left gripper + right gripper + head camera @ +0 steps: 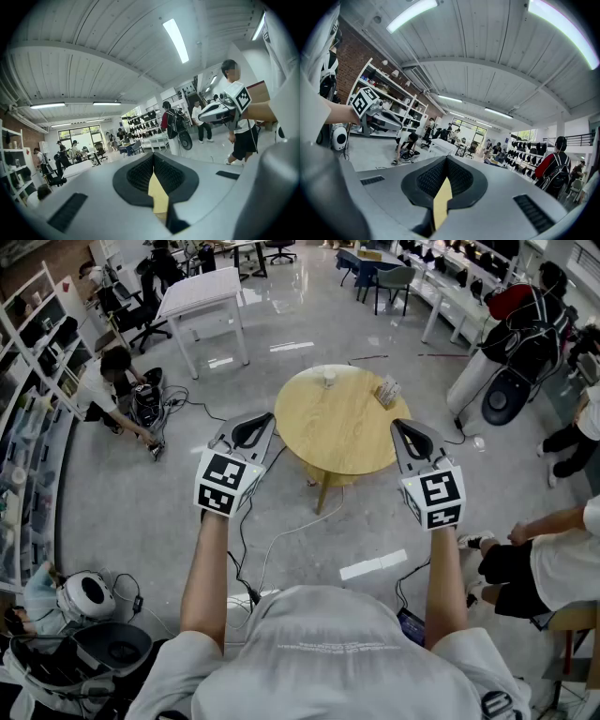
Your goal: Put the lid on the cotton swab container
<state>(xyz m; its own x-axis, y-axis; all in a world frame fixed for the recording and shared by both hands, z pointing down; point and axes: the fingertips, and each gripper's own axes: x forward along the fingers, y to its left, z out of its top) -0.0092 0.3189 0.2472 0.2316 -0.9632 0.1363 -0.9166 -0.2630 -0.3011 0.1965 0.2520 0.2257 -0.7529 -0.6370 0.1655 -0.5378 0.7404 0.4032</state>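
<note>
A round wooden table (339, 437) stands on the floor a few steps ahead of me. Near its far edge lie a small clear item (329, 378) and a small pale container (387, 390); both are too small to make out in detail. I hold both grippers up in front of my chest, well short of the table. My left gripper (251, 430) is shut with nothing in it, and so is my right gripper (412, 439). The left gripper view (153, 161) and the right gripper view (446, 165) look up at the ceiling; the table is out of their sight.
Cables (281, 540) trail over the grey floor from my feet toward the table. A white table (202, 296) stands at the back left, shelves (28, 409) along the left wall. A person crouches at the left (108, 390); others sit at the right (553, 559).
</note>
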